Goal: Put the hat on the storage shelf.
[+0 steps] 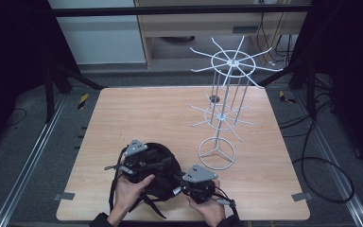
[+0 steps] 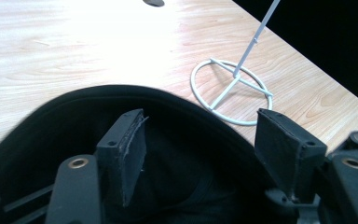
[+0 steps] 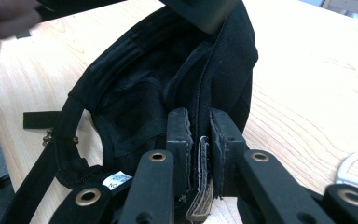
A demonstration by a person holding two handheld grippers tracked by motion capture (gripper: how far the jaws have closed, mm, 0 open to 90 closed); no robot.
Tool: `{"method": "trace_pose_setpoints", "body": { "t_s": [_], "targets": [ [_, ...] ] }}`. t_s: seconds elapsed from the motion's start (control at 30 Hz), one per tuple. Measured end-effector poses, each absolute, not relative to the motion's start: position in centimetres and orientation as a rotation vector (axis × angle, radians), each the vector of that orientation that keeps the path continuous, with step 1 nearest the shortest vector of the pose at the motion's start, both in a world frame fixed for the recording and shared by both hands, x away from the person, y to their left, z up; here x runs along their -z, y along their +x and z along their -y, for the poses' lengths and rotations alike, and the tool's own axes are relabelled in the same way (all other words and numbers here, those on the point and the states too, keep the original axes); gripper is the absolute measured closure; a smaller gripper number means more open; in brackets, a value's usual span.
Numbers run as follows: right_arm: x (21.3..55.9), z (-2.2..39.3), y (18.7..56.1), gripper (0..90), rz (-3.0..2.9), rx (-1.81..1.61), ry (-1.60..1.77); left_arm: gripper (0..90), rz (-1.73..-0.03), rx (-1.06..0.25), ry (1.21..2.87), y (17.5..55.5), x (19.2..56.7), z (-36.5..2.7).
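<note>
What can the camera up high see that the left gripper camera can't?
The high view alone shows the white wire rack's top ring of hooks, both of the person's hands, and the right gripper with its jaws on the black cap. The left gripper view alone shows, close up, its own jaws spread wide above the cap. Both show the wooden table and the rack's round base.

A black fabric cap (image 1: 158,168) with trailing black straps lies upturned, its hollow inside facing up, at the near middle of the table, just left of the round base of a white wire two-tier hanging rack (image 1: 227,101) standing upright toward the far right.
</note>
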State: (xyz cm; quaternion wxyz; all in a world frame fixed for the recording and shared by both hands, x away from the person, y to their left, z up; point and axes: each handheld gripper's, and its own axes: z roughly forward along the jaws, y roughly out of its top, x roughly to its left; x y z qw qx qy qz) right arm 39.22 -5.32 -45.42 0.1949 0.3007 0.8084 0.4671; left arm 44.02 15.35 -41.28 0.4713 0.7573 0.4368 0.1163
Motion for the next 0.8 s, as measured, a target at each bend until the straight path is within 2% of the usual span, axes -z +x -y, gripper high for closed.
{"method": "trace_pose_setpoints", "body": {
  "t_s": [0.2, 0.33, 0.57, 0.8],
  "targets": [
    [45.5, 5.0, 39.0, 80.2, -2.284, -1.319, 0.806, 30.9, -1.13, -0.301, 1.88, 45.0, 42.0, -14.4],
    [45.6, 4.8, 38.8, 80.2, -2.298, -1.325, 0.779, 33.3, -1.163, -0.255, 1.854, 45.7, 42.5, -14.9],
    [45.7, 4.8, 39.0, 77.6, -2.318, -1.353, 0.789, 55.7, -1.156, -0.235, 1.834, 45.3, 42.5, -14.9],
    [44.9, 5.0, 38.7, 64.4, -2.343, -1.444, 0.765, 72.0, -1.129, -0.237, 1.796, 44.7, 42.0, -15.1]
  ]
}}
